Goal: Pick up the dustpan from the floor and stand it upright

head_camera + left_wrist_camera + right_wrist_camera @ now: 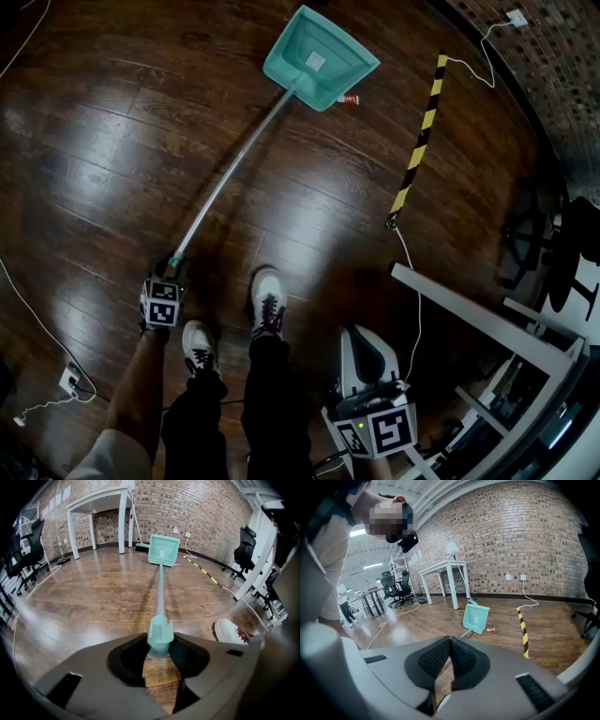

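Teal plastic dustpan [319, 54] looks light but long-levered, so my left tongs [160, 644] pinch its handle [160, 590] end, right tongs [450, 657] closed empty.

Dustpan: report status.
Left gripper shut on handle tip; right gripper shut, empty. Dustpan down on floor, not upright. Striped tape beside it, not blocking.

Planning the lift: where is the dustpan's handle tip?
Head view, lower left: the handle tip is gripped in the left gripper, beside the person's shoes.

Open-plan office: brick wall [525, 541], wood plank floor [93, 597], white desk [443, 569], black swivel chairs [393, 590], wall sockets [515, 577].
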`<state>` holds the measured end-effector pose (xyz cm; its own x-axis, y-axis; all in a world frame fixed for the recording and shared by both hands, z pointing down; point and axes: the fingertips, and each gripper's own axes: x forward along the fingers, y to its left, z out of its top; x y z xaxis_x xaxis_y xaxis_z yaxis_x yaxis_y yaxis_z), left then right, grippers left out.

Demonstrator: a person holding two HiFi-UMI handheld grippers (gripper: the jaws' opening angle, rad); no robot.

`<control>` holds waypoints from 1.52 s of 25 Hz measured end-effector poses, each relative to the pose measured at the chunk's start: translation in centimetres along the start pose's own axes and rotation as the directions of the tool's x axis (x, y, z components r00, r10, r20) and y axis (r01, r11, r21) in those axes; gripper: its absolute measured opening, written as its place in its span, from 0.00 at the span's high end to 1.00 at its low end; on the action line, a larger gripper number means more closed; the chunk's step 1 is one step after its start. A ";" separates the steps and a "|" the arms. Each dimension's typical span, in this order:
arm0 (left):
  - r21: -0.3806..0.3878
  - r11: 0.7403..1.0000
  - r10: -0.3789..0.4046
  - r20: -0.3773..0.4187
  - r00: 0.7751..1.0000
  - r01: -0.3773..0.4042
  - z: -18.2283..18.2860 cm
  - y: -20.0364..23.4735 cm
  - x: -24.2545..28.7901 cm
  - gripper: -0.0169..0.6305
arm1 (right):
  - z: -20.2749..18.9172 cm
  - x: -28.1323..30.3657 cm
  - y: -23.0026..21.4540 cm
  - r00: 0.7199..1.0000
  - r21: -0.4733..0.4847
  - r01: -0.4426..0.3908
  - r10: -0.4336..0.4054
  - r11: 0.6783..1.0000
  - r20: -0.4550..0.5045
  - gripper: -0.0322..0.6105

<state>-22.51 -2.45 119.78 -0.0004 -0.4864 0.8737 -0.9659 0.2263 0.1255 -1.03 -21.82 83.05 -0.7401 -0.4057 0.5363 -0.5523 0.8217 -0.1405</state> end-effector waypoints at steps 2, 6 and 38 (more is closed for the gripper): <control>0.002 1.000 -0.001 0.012 1.000 0.001 0.8 -0.1 -1.1 0.74 | 1.1 -0.3 0.3 1.000 -0.009 0.005 -0.005 1.000 0.011 0.98; 0.002 1.000 -0.006 0.044 0.999 0.006 3.2 -0.3 -3.8 0.74 | 3.6 -0.7 0.9 0.999 -0.053 0.017 -0.015 0.998 0.036 0.98; 0.075 0.997 -0.018 0.215 0.976 0.002 32.9 -7.6 -26.3 0.73 | 24.7 -11.9 -5.6 0.946 0.025 0.229 -0.228 0.973 0.231 0.98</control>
<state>-23.66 -19.16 80.42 -0.0389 -0.6604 0.7499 -0.9827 0.1615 0.0912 1.43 -31.47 56.91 -0.6625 -0.6640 0.3466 -0.7166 0.6966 -0.0352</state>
